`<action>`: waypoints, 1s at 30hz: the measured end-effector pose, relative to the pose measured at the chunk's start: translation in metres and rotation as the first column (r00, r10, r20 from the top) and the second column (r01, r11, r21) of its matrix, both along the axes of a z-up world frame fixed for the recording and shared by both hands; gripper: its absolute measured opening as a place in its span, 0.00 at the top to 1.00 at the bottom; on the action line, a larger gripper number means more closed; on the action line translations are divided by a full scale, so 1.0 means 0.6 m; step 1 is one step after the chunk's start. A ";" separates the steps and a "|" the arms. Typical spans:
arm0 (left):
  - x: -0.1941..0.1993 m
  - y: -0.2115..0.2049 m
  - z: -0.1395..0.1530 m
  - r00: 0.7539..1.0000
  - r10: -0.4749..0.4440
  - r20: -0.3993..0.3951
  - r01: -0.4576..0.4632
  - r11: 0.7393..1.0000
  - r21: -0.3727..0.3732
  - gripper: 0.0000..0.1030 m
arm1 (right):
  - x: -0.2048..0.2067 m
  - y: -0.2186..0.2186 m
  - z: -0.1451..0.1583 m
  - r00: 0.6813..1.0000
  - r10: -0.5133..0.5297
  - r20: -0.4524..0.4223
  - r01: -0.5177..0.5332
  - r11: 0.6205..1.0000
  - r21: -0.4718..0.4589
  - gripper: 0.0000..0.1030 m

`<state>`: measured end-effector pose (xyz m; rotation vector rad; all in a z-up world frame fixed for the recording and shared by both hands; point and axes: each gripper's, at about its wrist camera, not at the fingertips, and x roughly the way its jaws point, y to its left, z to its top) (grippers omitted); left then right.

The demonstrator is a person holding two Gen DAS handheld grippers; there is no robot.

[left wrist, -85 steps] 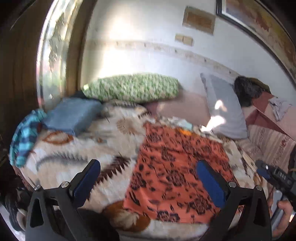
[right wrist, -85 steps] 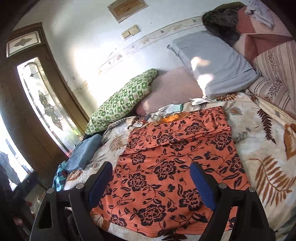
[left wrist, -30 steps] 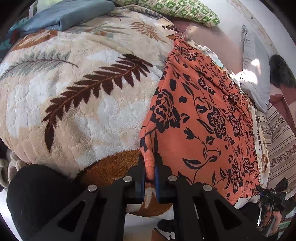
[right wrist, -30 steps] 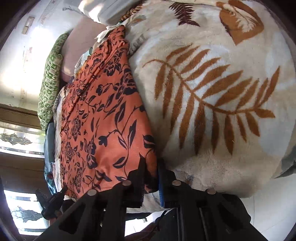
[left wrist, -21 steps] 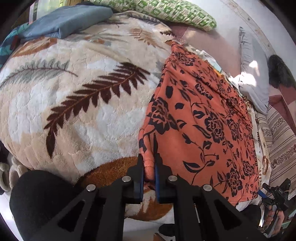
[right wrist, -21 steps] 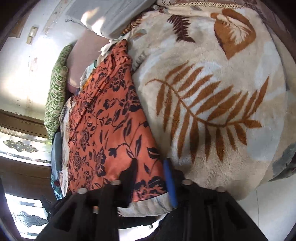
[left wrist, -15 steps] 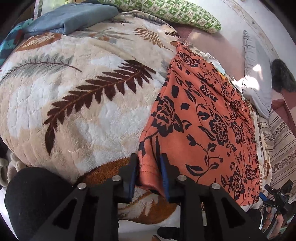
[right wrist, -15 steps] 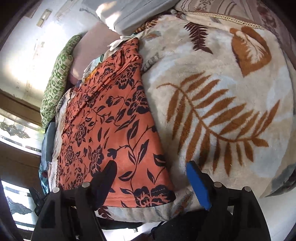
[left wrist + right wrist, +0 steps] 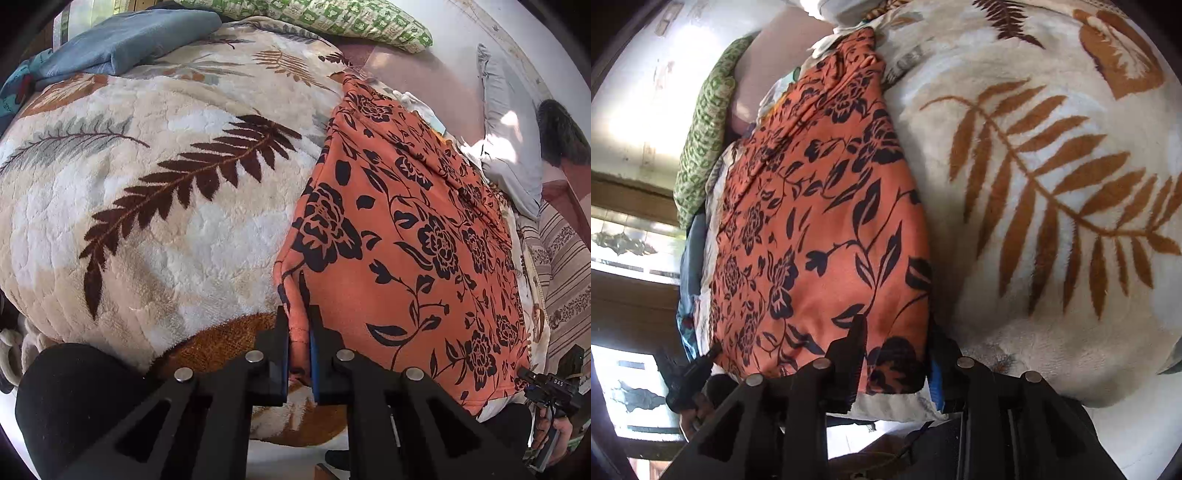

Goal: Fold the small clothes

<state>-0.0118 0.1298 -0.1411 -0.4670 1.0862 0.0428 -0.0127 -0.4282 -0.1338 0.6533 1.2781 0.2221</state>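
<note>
The left gripper (image 9: 300, 343) is clamped on the near left corner of the orange floral garment (image 9: 413, 236), its hem pinched into a small upright ridge between the blue pads, while the right gripper (image 9: 897, 354) has the near right corner between its jaws, which are closing but do not yet look tight on the cloth. The garment lies spread flat on the leaf-print blanket (image 9: 155, 206) covering the bed, its long axis running from the near bed edge away toward the green pillow (image 9: 332, 18) and the wall, near hem toward the person. The likely trouble is an uneven lift: if the right side closes on too little fabric, or nips the plush blanket with it, that corner could slip out and the fold would go skewed, or the blanket would rise along with it
</note>
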 end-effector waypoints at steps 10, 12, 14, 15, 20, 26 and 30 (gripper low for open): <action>-0.011 0.029 0.078 0.987 0.043 0.155 -0.028 0.995 -0.100 0.93 | -0.022 -0.059 0.062 0.968 -0.205 0.145 0.138 0.917 0.375 0.91; -0.007 0.033 0.095 0.983 0.047 0.177 -0.028 0.994 -0.109 0.93 | -0.022 -0.067 0.078 0.955 -0.237 0.177 0.141 0.891 0.431 0.91; -0.001 0.032 0.105 0.981 0.051 0.187 -0.031 0.994 -0.108 0.93 | -0.022 -0.069 0.087 0.944 -0.261 0.200 0.143 0.873 0.466 0.91; 0.001 0.033 0.106 0.981 0.057 0.186 -0.035 0.992 -0.119 0.93 | -0.022 -0.070 0.090 0.940 -0.272 0.208 0.144 0.865 0.480 0.91; 0.004 0.037 0.107 0.982 0.074 0.172 -0.052 0.991 -0.127 0.93 | -0.022 -0.067 0.088 0.926 -0.319 0.202 0.172 0.833 0.527 0.91; 0.013 0.028 0.148 0.977 0.047 0.210 -0.028 0.996 -0.090 0.93 | -0.010 -0.070 0.097 0.920 -0.326 0.218 0.162 0.822 0.545 0.91; 0.066 0.013 0.204 0.964 -0.003 0.264 0.016 0.999 -0.049 0.93 | 0.033 -0.075 0.133 0.910 -0.323 0.261 0.131 0.820 0.557 0.91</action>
